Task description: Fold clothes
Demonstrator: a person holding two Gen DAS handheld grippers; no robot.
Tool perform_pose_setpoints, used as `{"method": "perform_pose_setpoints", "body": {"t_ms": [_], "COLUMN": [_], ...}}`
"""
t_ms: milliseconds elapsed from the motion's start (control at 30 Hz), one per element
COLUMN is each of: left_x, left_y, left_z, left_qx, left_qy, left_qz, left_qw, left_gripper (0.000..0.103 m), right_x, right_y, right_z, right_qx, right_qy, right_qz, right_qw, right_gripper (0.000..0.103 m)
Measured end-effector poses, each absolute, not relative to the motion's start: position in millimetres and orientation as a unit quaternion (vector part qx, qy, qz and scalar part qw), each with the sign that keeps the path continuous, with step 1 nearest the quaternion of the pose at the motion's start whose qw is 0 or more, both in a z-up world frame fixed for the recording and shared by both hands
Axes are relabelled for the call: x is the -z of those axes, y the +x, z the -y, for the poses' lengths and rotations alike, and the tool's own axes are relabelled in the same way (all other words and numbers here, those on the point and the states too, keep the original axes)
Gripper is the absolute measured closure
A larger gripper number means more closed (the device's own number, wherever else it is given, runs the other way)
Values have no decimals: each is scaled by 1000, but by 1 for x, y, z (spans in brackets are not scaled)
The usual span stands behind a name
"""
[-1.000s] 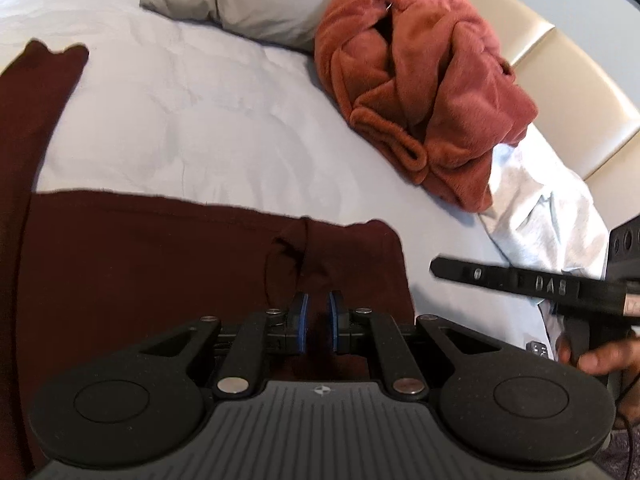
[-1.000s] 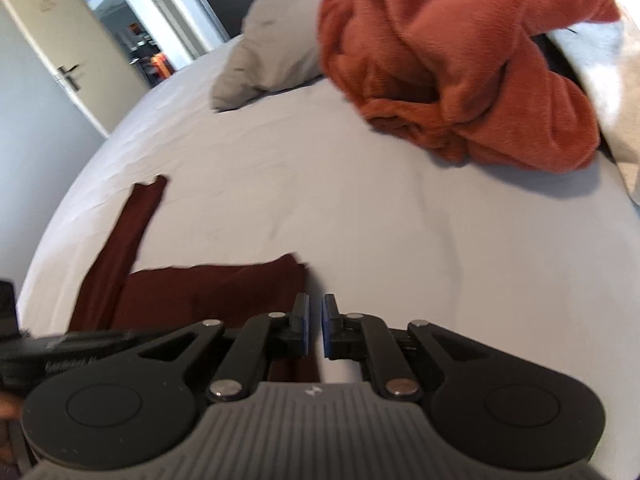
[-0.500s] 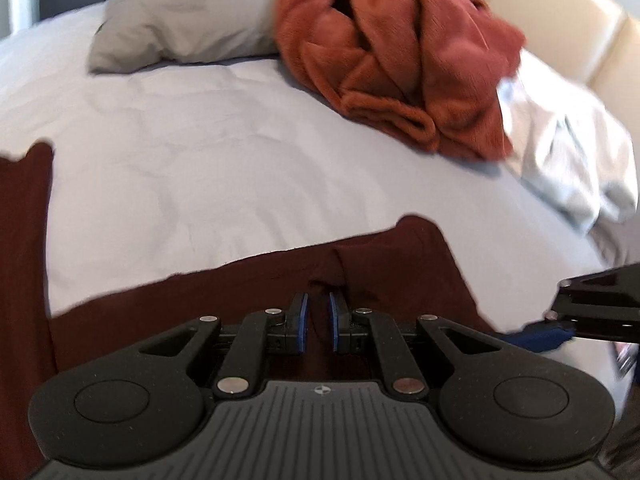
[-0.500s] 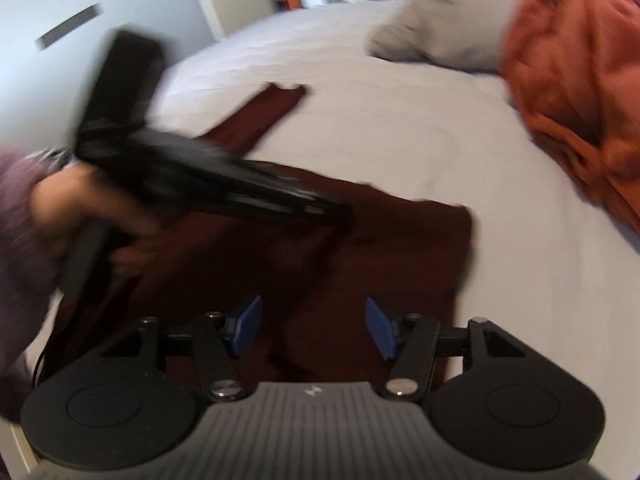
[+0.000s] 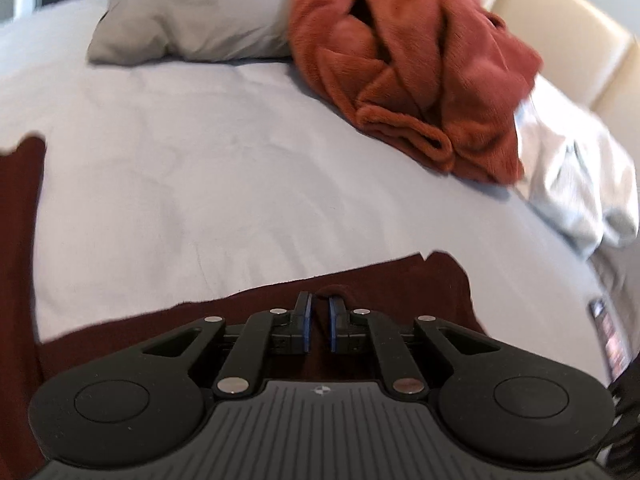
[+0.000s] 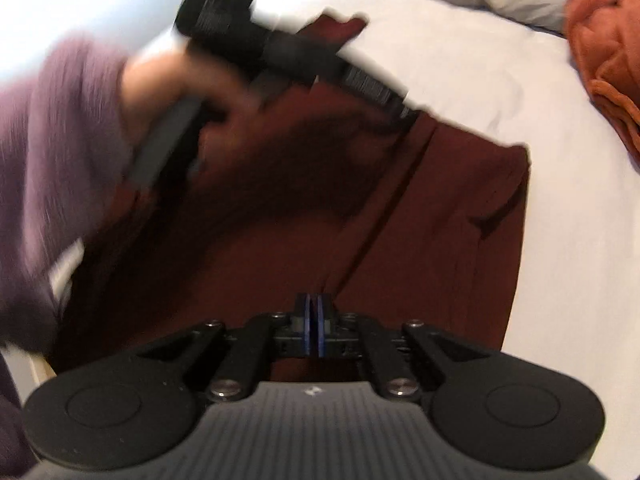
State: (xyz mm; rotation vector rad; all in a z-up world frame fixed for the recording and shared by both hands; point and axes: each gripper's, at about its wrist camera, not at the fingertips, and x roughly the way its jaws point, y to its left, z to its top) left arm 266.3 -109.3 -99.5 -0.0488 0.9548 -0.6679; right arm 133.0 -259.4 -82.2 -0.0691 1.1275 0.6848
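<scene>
Dark maroon garment (image 6: 420, 216), partly folded with a long crease, lying flat on the pale bed (image 5: 208, 184), one strip stretched left.

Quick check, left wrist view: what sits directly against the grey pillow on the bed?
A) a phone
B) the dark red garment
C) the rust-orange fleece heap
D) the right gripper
C. In the left wrist view the crumpled rust-orange fleece heap overlaps the right end of the grey pillow, while the dark red garment lies apart from it, nearer the left gripper, across bare sheet.
</scene>
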Motion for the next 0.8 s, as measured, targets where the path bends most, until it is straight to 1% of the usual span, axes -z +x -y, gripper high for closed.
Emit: {"method": "perform_pose_setpoints", "body": {"t_ms": [33,67,100,133,167,200,233,267,367,467,500,533,700,767,800], "left_x": [100,99,99,97,95,91,88,85,78,71,69,69,81,89,93], "left_y": [268,269,270,270,270,269,268,268,268,268,268,268,266,266,266], "left_z": [107,104,102,100,99,98,97,95,90,82,80,80,93,101,104], "left_qx": [315,317,320,320,319,317,317,317,317,310,308,309,315,307,302], "left_qy": [-34,-42,-49,-51,-46,-37,-31,-26,-21,-21,-29,-42,-81,-80,-77], "left_qz": [-452,-454,-458,-460,-462,-464,-464,-464,-474,-474,-470,-471,-481,-488,-488], "left_qw": [834,832,828,826,826,826,826,827,821,824,826,825,814,813,815], "left_gripper": [85,85,82,76,73,63,56,56,56,56,56,56,55,56,66], "right_x": [83,82,81,80,77,73,68,61,45,42,48,55,84,91,92], "right_y": [134,134,135,135,135,135,134,135,141,154,158,163,182,190,189], "right_z": [261,262,264,266,268,271,276,282,304,327,331,334,336,333,334], "right_qx": [-318,-319,-320,-320,-319,-318,-315,-310,-281,-209,-195,-186,-169,-165,-162], "right_qy": [-30,-26,-22,-21,-22,-20,-17,-9,25,55,65,77,127,133,138], "right_qz": [-526,-528,-530,-530,-530,-526,-518,-508,-478,-450,-448,-448,-458,-468,-471], "right_qw": [788,787,785,785,785,788,795,804,832,866,870,871,864,858,856], "right_gripper": [98,97,94,93,88,65,46,46,47,52,63,69,70,74,89]}}
